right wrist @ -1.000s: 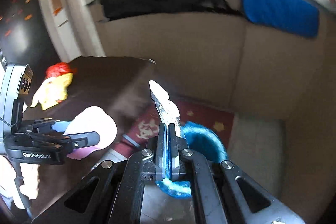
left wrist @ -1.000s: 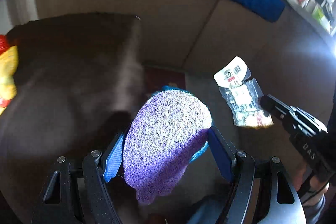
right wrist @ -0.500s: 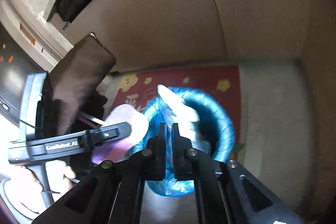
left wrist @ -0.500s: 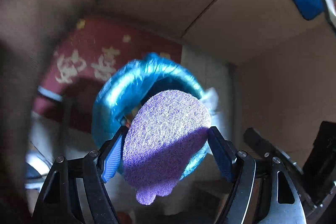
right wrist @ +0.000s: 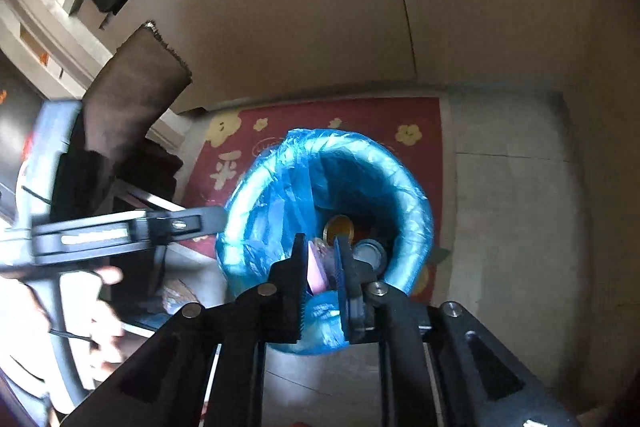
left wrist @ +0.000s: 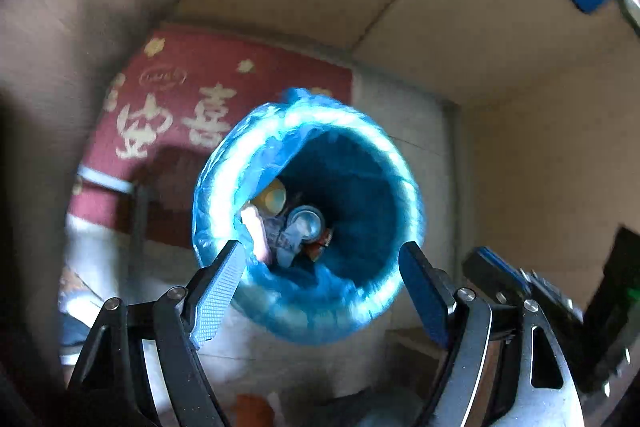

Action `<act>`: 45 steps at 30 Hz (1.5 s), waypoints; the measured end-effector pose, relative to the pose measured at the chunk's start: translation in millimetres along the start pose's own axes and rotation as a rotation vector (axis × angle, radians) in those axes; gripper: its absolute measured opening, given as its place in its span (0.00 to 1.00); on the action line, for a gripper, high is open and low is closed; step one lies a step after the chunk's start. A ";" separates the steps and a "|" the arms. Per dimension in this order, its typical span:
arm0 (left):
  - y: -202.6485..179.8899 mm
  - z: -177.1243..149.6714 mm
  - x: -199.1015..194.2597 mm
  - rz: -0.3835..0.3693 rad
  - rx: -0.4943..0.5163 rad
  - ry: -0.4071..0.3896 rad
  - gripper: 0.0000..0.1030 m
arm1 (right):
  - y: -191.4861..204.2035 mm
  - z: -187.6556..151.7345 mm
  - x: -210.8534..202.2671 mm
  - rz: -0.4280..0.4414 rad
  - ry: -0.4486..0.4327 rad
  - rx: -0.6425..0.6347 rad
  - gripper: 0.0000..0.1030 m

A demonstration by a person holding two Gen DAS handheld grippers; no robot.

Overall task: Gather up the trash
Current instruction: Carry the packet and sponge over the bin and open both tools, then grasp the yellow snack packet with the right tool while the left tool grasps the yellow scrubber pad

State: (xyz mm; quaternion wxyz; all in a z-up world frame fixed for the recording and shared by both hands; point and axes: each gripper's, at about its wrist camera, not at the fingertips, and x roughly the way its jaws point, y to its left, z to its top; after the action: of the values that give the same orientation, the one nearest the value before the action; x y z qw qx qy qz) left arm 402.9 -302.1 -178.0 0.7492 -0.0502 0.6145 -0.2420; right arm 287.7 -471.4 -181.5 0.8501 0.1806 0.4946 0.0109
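Note:
A bin with a blue liner (left wrist: 224, 167) stands on the floor, right under both grippers. My left gripper (left wrist: 322, 255) hangs open over its near rim with nothing between its fingers. The purple sponge (left wrist: 258, 235) lies inside the bin beside a clear wrapper (left wrist: 286, 237), a can (left wrist: 306, 221) and a yellow round thing (left wrist: 274, 199). My right gripper (right wrist: 320, 247) is over the bin's (right wrist: 416, 211) mouth. Its jaws are opening, a narrow gap apart, and grip nothing. Through the gap the sponge (right wrist: 318, 267) shows down in the bin. The right gripper (left wrist: 496, 271) also shows at the left wrist view's right edge.
A red mat with pale characters (left wrist: 192, 99) lies under the bin on a grey floor. A dark brown table top (right wrist: 132, 87) juts in at the left. Beige panels (right wrist: 300, 7) stand behind. A person's hand (right wrist: 108, 275) holds the blurred left gripper (right wrist: 180, 223).
Both grippers came down over the bin. The purple sponge left the left jaws and now lies in the bin. The right jaws parted and the wrapper is gone from them.

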 end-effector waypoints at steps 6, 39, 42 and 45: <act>-11.6 -22.4 -86.8 -0.059 0.126 -0.095 0.77 | 25.1 -2.0 -37.2 -0.051 -0.061 -0.081 0.37; 356.0 -116.4 -323.3 0.174 -0.161 -0.502 0.84 | 438.2 123.7 76.3 0.362 0.168 -0.469 0.60; 357.9 -114.1 -324.2 0.171 -0.165 -0.521 0.84 | 435.4 118.1 81.1 0.408 0.182 -0.442 0.57; 355.6 -108.1 -321.1 0.183 -0.161 -0.521 0.85 | 437.0 103.2 73.0 0.459 0.231 -0.476 0.03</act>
State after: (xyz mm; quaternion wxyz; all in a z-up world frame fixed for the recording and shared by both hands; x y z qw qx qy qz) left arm 366.8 170.4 -48.6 0.8941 -0.1142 0.4207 -0.1027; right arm 482.1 -79.1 -57.7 0.7822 0.0814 0.5175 0.3371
